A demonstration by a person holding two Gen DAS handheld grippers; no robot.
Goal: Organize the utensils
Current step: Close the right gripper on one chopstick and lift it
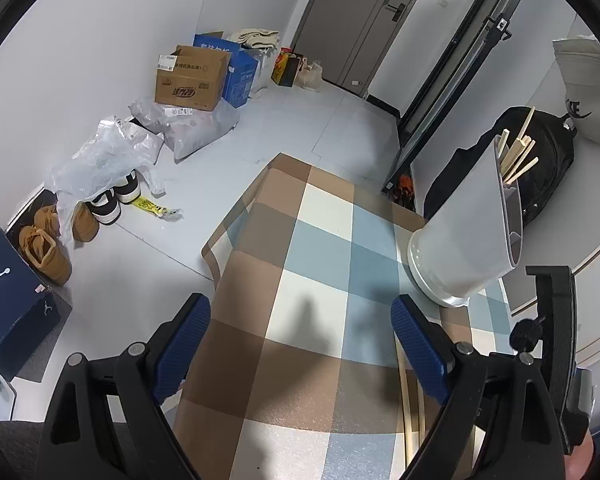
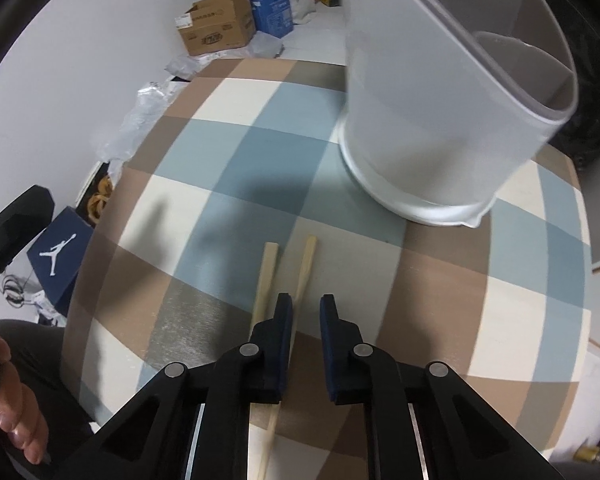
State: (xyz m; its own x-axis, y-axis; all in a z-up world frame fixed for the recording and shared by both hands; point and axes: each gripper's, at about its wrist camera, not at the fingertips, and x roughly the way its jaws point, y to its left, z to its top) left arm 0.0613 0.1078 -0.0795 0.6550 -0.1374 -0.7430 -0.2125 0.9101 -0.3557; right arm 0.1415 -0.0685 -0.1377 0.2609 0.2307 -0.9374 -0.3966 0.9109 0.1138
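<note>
Now two pale, light, stiff wooden chopsticks (image 2: 302, 270) lie on the checked tablecloth (image 2: 228, 152) before the white plastic holder (image 2: 440, 140); the right gripper (image 2: 306, 316), nearly closed, straddles one mid-shaft, while the left gripper (image 1: 300, 344) gapes empty.

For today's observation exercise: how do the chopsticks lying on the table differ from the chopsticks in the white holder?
The table chopsticks lie flat on the checked cloth; the holder chopsticks stand leaning in the white holder. The table ones lie nearly parallel; the holder ones fan apart. Both are pale wood with squared ends.
</note>
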